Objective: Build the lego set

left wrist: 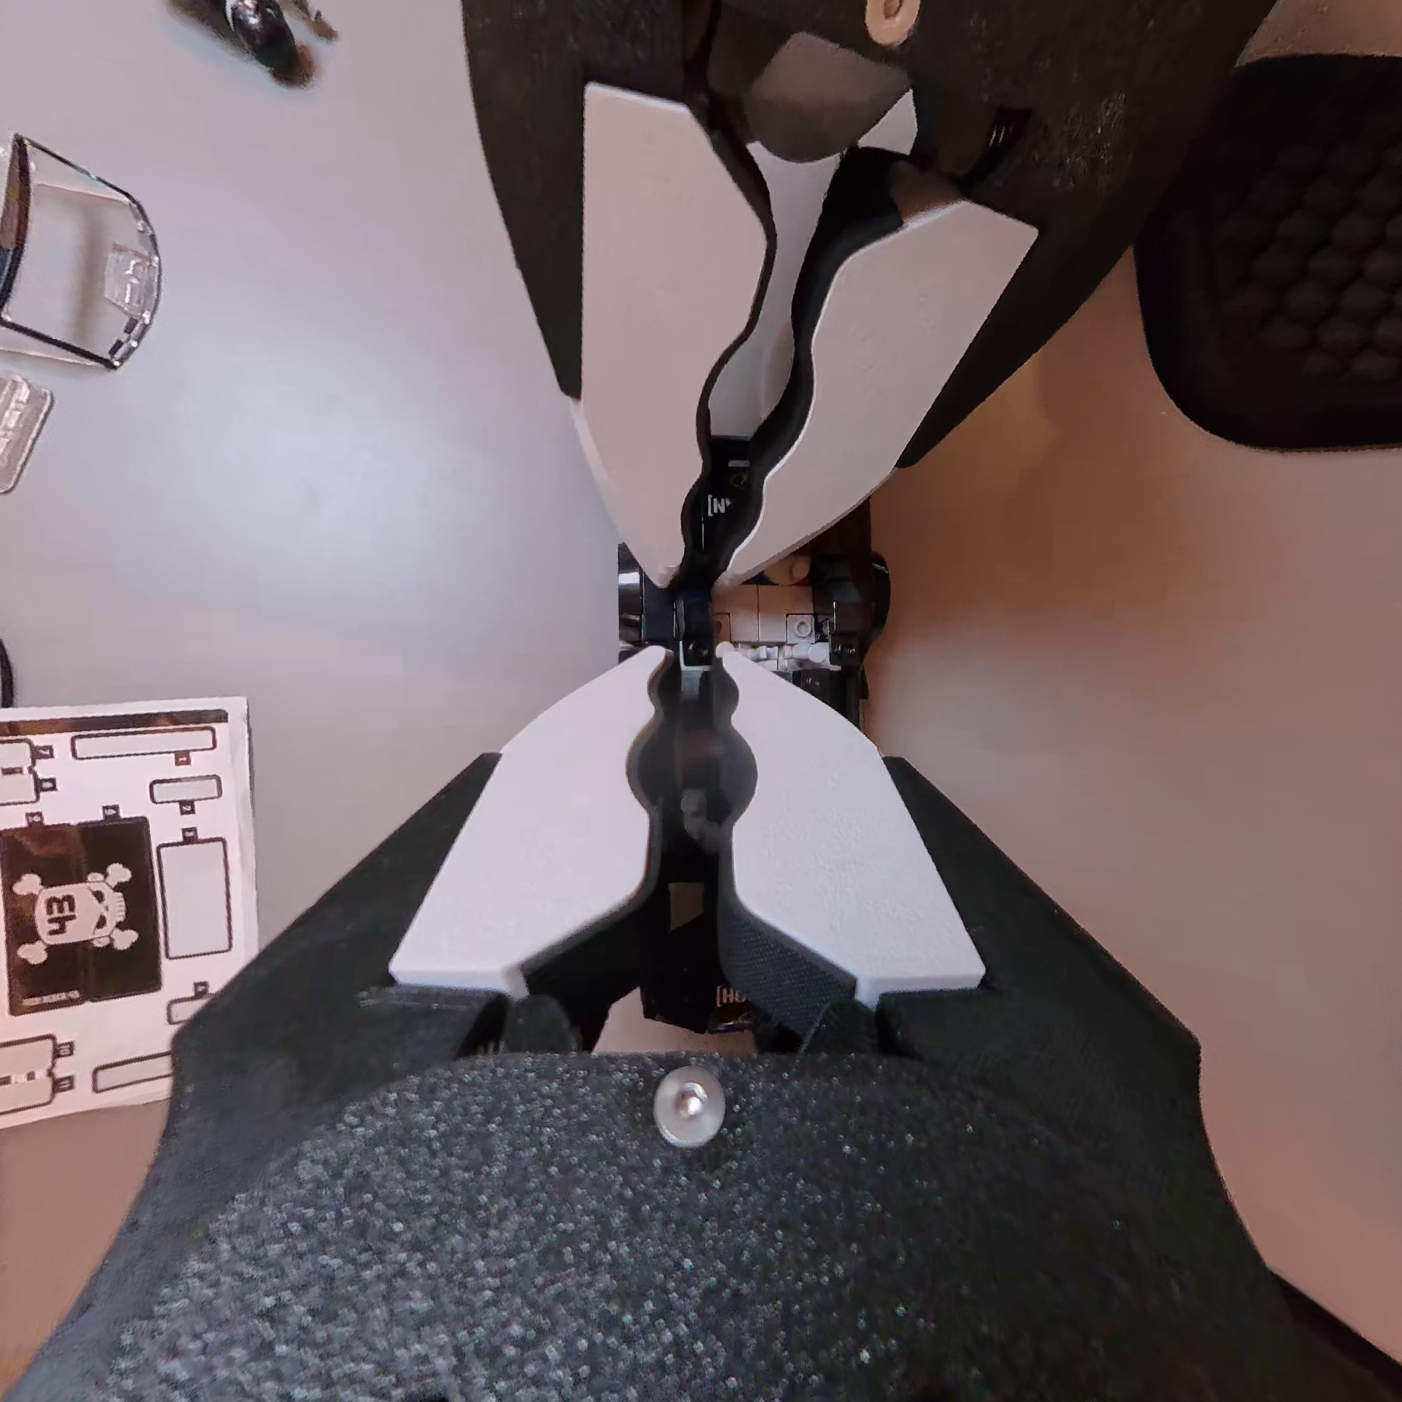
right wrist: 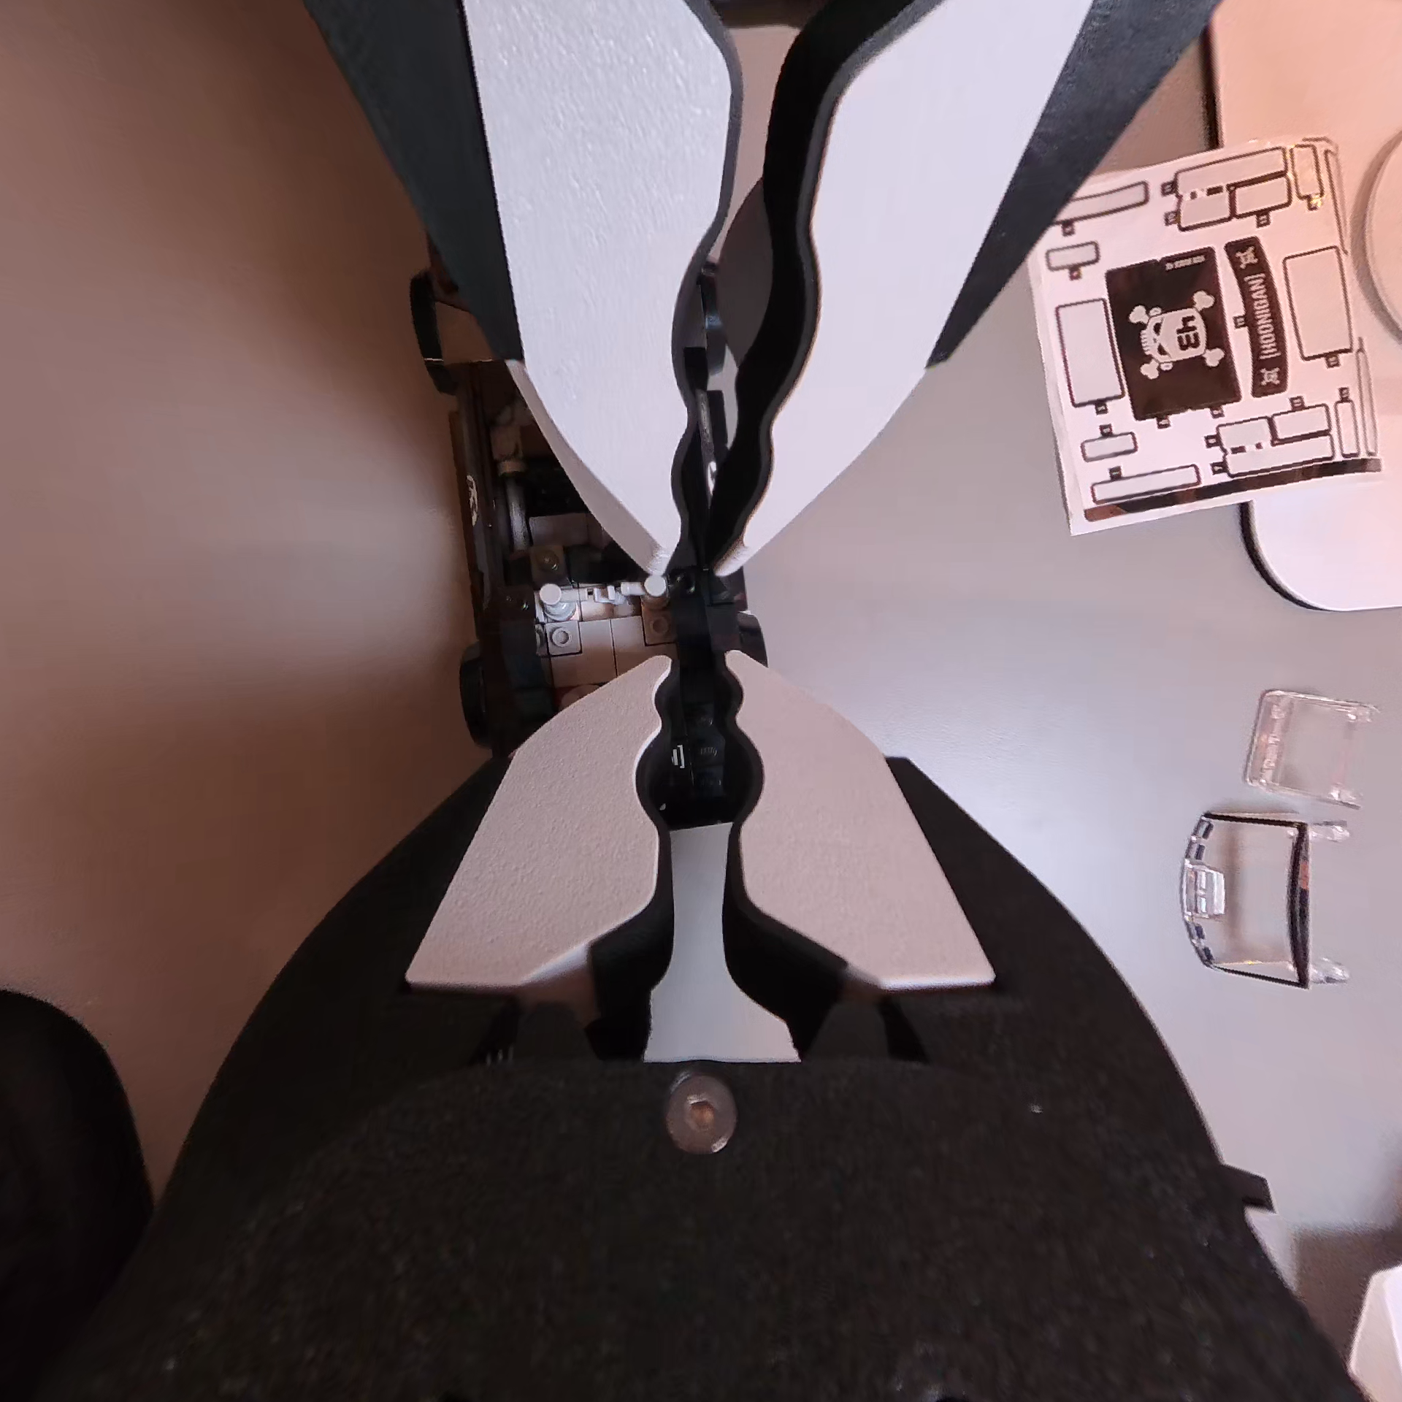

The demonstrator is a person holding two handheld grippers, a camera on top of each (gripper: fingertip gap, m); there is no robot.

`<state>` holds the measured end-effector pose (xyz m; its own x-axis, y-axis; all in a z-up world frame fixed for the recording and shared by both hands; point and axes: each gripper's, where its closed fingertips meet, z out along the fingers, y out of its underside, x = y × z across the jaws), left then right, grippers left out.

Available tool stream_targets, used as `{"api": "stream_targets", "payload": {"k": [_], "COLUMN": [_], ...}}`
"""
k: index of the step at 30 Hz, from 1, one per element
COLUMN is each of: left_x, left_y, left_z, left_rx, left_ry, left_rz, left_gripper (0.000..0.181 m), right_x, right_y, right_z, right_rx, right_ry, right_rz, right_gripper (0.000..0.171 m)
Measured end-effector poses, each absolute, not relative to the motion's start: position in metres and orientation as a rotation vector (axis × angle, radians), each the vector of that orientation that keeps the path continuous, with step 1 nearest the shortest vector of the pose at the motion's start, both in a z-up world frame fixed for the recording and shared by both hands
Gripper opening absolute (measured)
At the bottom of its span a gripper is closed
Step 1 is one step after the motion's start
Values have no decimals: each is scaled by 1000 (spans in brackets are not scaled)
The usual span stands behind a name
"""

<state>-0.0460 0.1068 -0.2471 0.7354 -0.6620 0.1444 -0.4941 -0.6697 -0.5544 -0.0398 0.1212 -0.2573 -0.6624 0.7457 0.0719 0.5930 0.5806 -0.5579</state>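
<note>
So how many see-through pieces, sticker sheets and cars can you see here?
See-through pieces: 2, one bigger with black edges and one smaller.
Sticker sheet: 1.
Car: 1, partly built, black and grey, mostly hidden behind the grippers.
Total: 4.
</note>
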Motion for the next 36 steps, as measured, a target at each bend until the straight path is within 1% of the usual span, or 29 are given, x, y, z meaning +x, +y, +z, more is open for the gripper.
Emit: {"api": "stream_targets", "payload": {"k": [7,20,23,24,25,30,36], "left_x": [-46,-47,-48,-48,-50,-63,-84], "left_y": [110,111,110,109,108,90,64], "left_z": [-249,-248,-245,-241,-237,-231,-250], "left_rx": [-2379,-2324,-2309,-2290,-2273,-2239,-2226], "left_ry": [767,715,706,707,706,719,709], "left_rz": [-505,-566,-555,-551,-536,-389,-201], "left_gripper": [3,3,7,9,10,23,46], "right_x": [-41,-41,-40,-39,-39,-32,-35], "right_y": [122,122,121,121,120,125,117], "right_z": [-259,-261,-258,-255,-251,-244,-250], "right_rx": [-1194,-1346,-1299,-1284,-1275,-1281,-1262], "right_ry": [-2532,-2517,-2479,-2457,-2433,-2378,-2346], "right_rz": [681,618,685,715,751,777,657], "right_gripper": [8,8,8,13,22,23,17]}}
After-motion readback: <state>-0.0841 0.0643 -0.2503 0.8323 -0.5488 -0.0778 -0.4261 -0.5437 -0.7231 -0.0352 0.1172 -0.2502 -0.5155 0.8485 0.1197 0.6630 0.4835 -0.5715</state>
